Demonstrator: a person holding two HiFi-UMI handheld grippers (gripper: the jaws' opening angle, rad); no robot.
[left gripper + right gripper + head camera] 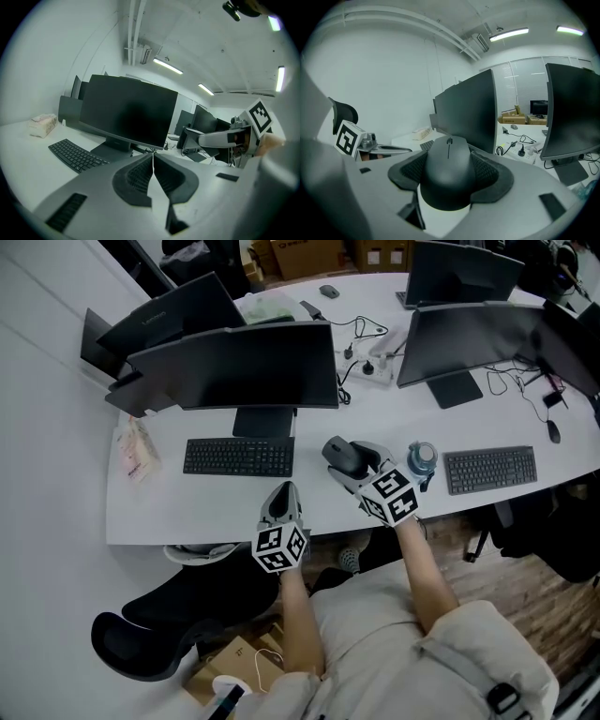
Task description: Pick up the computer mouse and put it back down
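The black computer mouse [343,455] [449,168] sits between the two dark pads of my right gripper [349,463] [451,157], which is shut on its sides, wheel end pointing away from me. It is over the white desk [206,507], just right of the black keyboard [238,457]; whether it touches the desk I cannot tell. My left gripper [283,493] [153,161] hangs near the desk's front edge, left of the right one, shut with its pads pressed together on nothing.
A dark monitor [239,367] stands behind the keyboard, a second monitor [469,338] to the right. A bottle [422,460] and another keyboard [490,469] lie right of the mouse. A tissue pack [134,451] sits far left; cables [370,357] lie at the back. A black chair [178,615] is below the desk edge.
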